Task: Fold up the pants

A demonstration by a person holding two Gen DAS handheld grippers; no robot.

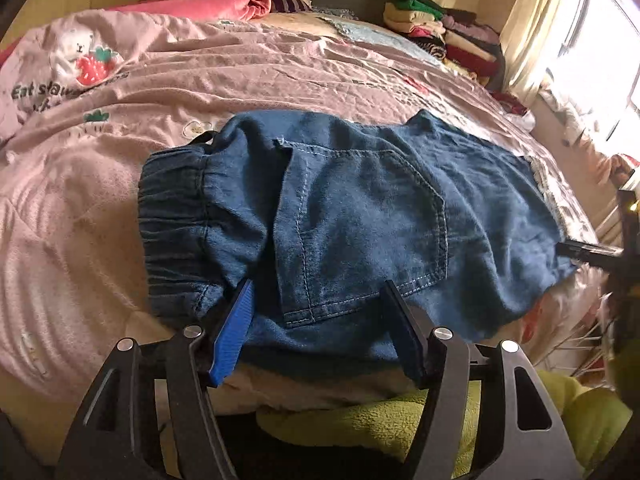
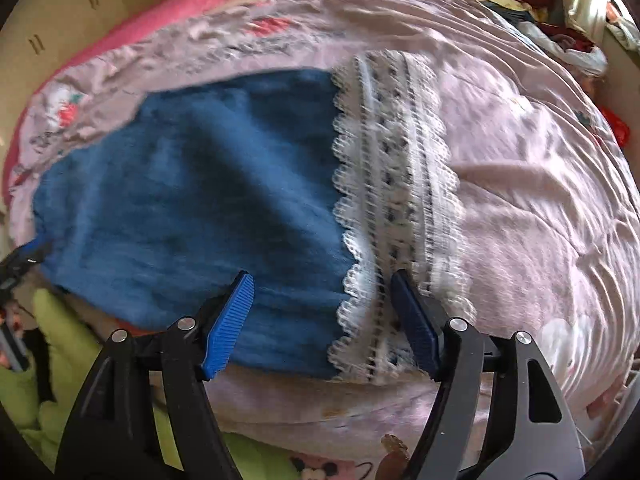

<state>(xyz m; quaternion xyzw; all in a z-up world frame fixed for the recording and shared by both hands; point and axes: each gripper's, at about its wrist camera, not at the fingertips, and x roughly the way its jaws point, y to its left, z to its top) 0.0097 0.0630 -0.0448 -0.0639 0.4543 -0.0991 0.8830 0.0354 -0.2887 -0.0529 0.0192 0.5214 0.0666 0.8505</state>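
I see the folded blue denim pants (image 1: 340, 216) on the pink printed quilt (image 1: 200, 72); my left gripper (image 1: 320, 304) and right gripper (image 2: 324, 300) are both spread apart over the pants' near edge, the right at the white lace hem (image 2: 396, 208).

home bedroom | pink quilt (image 1: 224, 80) | folded clothes stack (image 1: 444, 36)

Black linkages, ribbed blue fingers (image 1: 234, 332), seemingly rubber

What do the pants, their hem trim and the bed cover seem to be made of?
Pants: blue denim, matte, with pale topstitching around a patch pocket and a gathered elastic waistband.
Trim: white lace, openwork with scalloped edges; cotton or synthetic cannot be told.
Cover: thin pink printed woven cloth, probably cotton, finely wrinkled and matte.
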